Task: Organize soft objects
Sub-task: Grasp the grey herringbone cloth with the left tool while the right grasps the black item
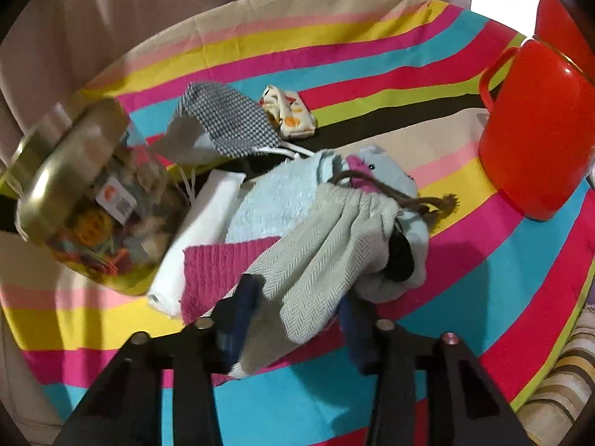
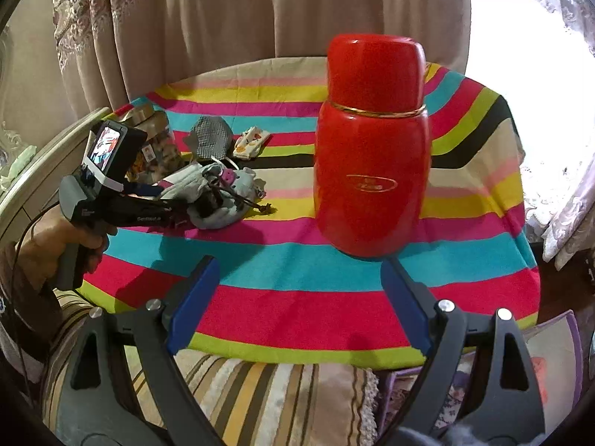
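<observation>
My left gripper [image 1: 297,308] is shut on a grey herringbone drawstring pouch [image 1: 316,238], which lies over a pile of soft things: a light blue plush toy [image 1: 275,204], a pink knit cloth [image 1: 215,264] and a white folded cloth [image 1: 197,230]. A checked grey mask [image 1: 230,122] and a small patterned pouch [image 1: 290,111] lie behind the pile. In the right wrist view the left gripper [image 2: 178,200] reaches into the same pile [image 2: 219,193]. My right gripper [image 2: 297,297] is open and empty, above the table's near edge, in front of the red flask [image 2: 372,148].
A clear jar with a gold lid [image 1: 74,193] holds colourful items at the left of the pile. The red flask [image 1: 535,130] stands at the right. The striped tablecloth [image 2: 297,275] covers a round table. Curtains hang behind; a striped cushion [image 2: 260,397] lies below the near edge.
</observation>
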`<action>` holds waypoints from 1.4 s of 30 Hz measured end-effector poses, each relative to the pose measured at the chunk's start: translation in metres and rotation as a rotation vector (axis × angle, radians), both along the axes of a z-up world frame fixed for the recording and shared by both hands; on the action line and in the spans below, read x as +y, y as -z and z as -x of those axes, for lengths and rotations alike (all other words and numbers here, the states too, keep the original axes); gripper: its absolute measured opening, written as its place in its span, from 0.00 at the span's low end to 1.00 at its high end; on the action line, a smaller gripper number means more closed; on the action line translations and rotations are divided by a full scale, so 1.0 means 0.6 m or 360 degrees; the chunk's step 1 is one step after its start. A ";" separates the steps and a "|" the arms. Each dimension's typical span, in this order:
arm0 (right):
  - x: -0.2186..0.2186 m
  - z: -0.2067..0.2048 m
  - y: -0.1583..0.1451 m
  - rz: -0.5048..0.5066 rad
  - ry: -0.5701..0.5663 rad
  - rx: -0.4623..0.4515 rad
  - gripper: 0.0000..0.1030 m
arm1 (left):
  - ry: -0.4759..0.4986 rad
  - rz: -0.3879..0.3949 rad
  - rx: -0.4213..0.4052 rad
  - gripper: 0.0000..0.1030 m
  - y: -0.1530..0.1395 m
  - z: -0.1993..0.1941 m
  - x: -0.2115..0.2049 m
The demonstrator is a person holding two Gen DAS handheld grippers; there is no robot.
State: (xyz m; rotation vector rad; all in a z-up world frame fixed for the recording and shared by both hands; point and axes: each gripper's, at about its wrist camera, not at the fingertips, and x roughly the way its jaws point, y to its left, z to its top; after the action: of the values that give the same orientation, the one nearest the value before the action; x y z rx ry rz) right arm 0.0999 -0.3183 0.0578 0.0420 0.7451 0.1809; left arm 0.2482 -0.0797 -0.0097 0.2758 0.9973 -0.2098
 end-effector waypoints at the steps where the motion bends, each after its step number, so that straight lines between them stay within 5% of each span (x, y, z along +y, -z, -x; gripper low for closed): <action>1: 0.005 -0.006 0.002 0.0004 -0.0009 0.0008 0.87 | 0.0005 0.0008 -0.0011 0.38 0.000 0.003 0.001; 4: 0.034 -0.027 0.009 0.0029 -0.0065 0.0026 0.87 | -0.0023 0.0115 -0.0062 0.24 -0.017 0.014 0.015; 8: 0.074 -0.057 0.022 0.0049 -0.0141 0.0063 0.87 | -0.0066 0.0367 -0.0130 0.21 -0.050 0.026 0.044; 13: 0.119 -0.096 0.037 0.0049 -0.0214 0.0108 0.87 | -0.0098 0.0539 -0.0156 0.17 -0.056 0.028 0.062; 30: 0.223 -0.217 0.085 0.0090 -0.0195 0.0218 0.87 | -0.0309 0.0977 -0.0245 0.09 -0.045 0.034 0.122; 39: 0.256 -0.265 0.114 0.0151 -0.0167 0.0281 0.66 | -0.0345 0.1019 -0.0269 0.09 -0.044 0.036 0.133; 42: 0.259 -0.275 0.130 0.0142 -0.0173 0.0324 0.52 | -0.0337 0.1029 -0.0283 0.09 -0.043 0.039 0.134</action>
State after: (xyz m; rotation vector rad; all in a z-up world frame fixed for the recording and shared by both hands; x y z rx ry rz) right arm 0.2650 -0.1628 -0.0203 -0.0662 0.9587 0.2494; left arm 0.2249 0.0004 0.0163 -0.3942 0.7302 -0.2967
